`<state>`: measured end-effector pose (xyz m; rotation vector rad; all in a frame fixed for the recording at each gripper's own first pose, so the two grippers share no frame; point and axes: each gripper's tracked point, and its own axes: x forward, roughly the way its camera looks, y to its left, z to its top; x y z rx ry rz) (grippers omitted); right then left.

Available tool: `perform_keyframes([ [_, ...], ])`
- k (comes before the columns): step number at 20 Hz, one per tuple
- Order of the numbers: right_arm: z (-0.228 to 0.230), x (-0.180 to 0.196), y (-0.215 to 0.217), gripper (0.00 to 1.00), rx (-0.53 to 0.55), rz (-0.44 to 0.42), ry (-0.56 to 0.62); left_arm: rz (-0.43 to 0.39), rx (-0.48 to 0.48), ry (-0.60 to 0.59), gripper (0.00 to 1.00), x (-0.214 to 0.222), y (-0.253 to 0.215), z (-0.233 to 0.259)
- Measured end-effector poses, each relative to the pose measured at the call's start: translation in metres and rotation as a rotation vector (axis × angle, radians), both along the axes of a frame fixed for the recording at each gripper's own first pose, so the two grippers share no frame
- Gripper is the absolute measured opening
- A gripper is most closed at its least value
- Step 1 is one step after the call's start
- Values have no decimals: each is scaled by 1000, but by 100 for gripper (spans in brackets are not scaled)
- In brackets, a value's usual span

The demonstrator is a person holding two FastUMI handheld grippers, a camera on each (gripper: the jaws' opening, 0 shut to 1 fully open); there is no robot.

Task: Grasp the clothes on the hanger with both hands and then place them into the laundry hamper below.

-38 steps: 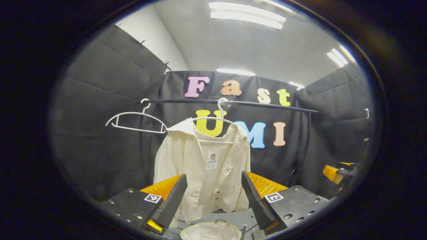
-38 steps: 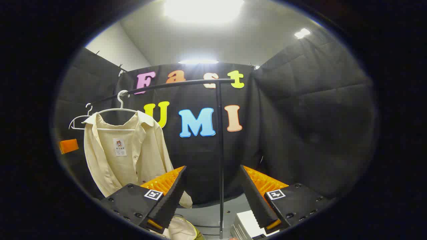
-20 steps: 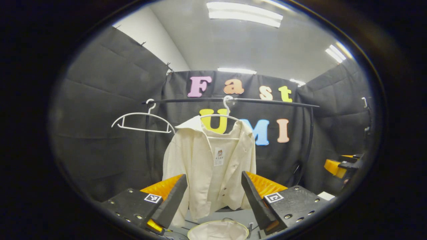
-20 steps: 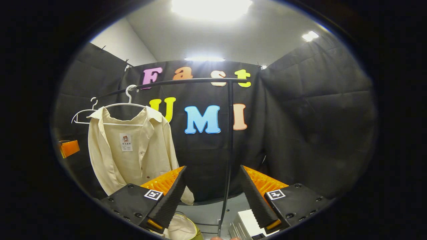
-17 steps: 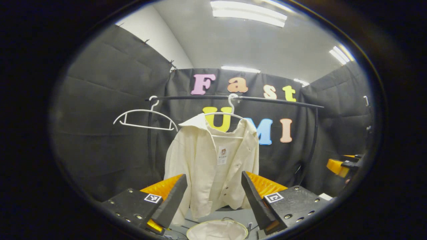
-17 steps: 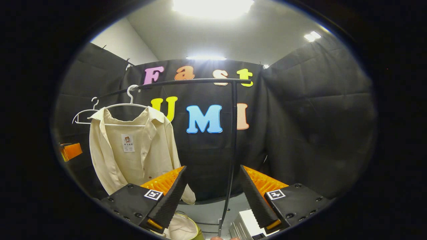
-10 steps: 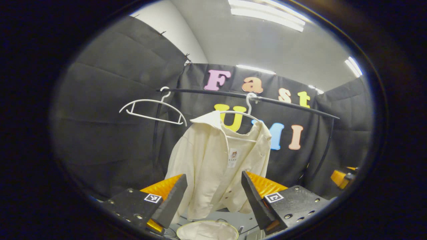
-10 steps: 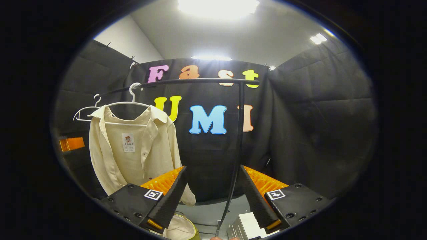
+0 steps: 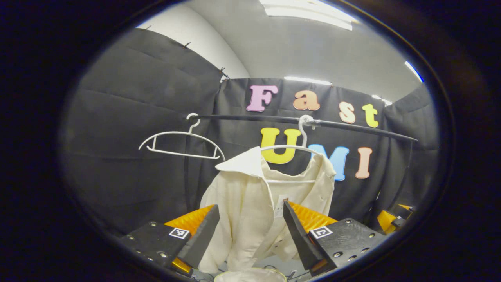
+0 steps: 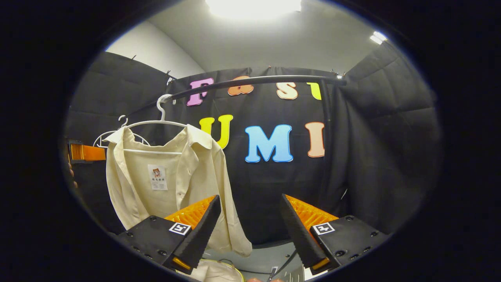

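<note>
Likely soft, light, slippery shirt (image 9: 250, 203); pinch shoulders near hanger (image 9: 287, 149). Left tongs (image 9: 250, 231), right tongs (image 10: 250, 231) both spread, empty.

Open air before shirt (image 9: 250, 203); rail (image 10: 250, 81) seemingly overhead.

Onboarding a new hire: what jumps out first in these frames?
A cream shirt on a white hanger, hooked over a black rail, sits ahead of the open left gripper. An empty hanger hangs to its left. In the right gripper view, the shirt lies left of the open right gripper.
</note>
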<state>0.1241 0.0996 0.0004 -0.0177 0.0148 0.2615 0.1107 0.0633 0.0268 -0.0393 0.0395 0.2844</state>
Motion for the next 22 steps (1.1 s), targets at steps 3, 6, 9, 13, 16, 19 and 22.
perform_keyframes([
  [3, -11, 19, 4, 97, 24, 21, 34, 42, -67, 9, 94, 24, -1, -8],
  [6, -25, 31, 1, 97, 46, 37, 73, 95, 8, 22, 94, 42, 7, -8],
  [9, -39, 42, 2, 96, 56, 56, 116, 160, 88, 47, 94, 61, 16, -7],
  [13, -53, 46, -4, 96, 61, 99, 149, 250, 157, 73, 94, 79, 33, -10],
  [16, -60, 53, -6, 93, 46, 130, 161, 327, 193, 88, 94, 84, 44, -13],
  [19, -62, 56, -6, 96, -4, 169, 116, 392, 248, 88, 69, 86, 55, -11],
  [22, -77, 57, -1, 96, -32, 213, 139, 399, 238, 89, 69, 93, 60, -15],
])
